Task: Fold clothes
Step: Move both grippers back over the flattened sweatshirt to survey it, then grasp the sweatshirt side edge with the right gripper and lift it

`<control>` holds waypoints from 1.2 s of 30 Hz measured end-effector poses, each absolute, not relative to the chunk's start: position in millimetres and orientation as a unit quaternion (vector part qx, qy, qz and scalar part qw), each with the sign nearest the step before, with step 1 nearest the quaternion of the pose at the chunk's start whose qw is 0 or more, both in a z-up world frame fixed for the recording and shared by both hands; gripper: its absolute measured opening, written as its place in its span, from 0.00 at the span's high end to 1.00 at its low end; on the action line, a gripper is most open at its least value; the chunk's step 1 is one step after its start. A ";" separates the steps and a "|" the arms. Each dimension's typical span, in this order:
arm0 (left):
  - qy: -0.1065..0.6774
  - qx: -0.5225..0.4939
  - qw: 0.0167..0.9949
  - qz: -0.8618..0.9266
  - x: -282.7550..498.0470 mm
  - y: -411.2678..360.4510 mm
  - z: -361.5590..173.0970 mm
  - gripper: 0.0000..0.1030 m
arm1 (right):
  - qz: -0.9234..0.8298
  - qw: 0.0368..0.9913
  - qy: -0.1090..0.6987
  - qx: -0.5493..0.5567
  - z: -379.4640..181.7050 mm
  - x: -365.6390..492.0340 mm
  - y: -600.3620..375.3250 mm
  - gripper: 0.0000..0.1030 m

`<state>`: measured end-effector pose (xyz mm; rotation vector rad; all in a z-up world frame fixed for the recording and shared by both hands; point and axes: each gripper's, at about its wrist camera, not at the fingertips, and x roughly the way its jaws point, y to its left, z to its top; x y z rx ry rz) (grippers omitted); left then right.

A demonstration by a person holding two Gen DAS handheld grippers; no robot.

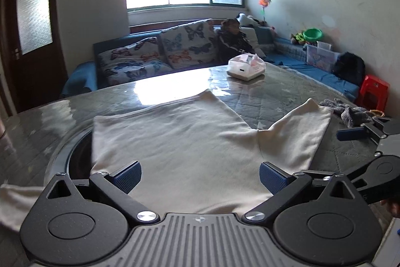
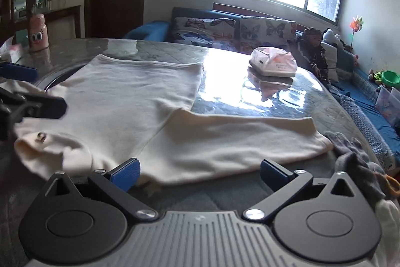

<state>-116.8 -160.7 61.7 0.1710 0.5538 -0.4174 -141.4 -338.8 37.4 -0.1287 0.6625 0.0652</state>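
A cream long-sleeved top (image 1: 175,131) lies spread flat on the round table, one sleeve (image 1: 305,131) stretched to the right. It also shows in the right wrist view (image 2: 140,101), with its collar at the near left and the sleeve (image 2: 237,139) running right. My left gripper (image 1: 200,177) is open and empty, low over the top's near edge. My right gripper (image 2: 200,173) is open and empty, just before the sleeve's near edge. The right gripper also shows at the right edge of the left wrist view (image 1: 362,131).
A white and pink tissue pack (image 1: 246,68) sits at the far side of the table (image 1: 287,96). A grey crumpled cloth (image 1: 350,111) lies by the sleeve's end. A pink bottle (image 2: 38,33) stands far left. A sofa and a seated person (image 1: 233,41) are behind. A red stool (image 1: 373,94) stands right.
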 end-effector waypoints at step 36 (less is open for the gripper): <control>0.300 0.085 0.906 -0.287 -98.3 -189.2 45.0 0.06 | -0.117 0.917 0.368 0.098 20.5 -70.7 -496.9 0.49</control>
